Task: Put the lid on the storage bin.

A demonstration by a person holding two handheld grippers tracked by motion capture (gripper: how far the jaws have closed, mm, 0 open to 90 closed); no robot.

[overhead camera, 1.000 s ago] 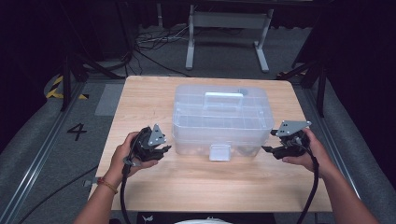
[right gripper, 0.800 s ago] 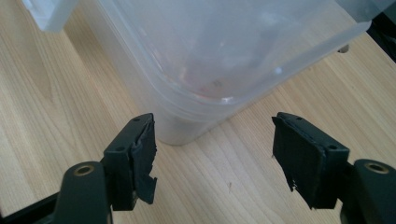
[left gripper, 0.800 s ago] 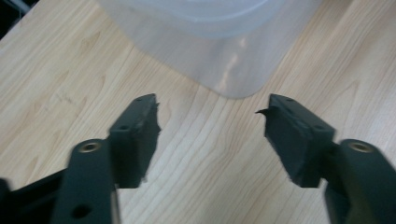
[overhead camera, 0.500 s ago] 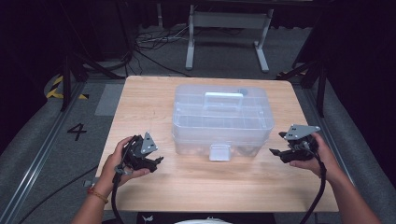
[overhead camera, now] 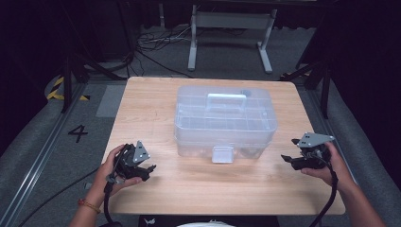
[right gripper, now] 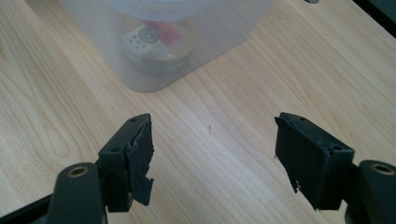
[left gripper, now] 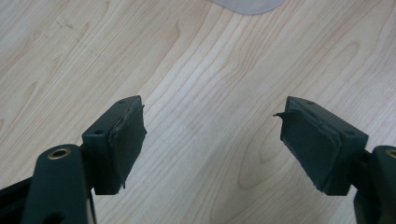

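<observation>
Both my grippers, left [overhead camera: 150,168] and right [overhead camera: 285,158], have drawn back nearward off the clear storage box [overhead camera: 225,121], jaws just spread empty, so its handling looks finished.

Can't really make out what's inside the clear plastic box [overhead camera: 226,120] from the high view, the walls are too cloudy. In the right gripper view there's a round thing [right gripper: 156,39] with red and white bits behind the frosted wall, too blurred to name, and the box runs off the top edge. In the left gripper view just a sliver of the box [left gripper: 247,4] pokes in at the top.
</observation>
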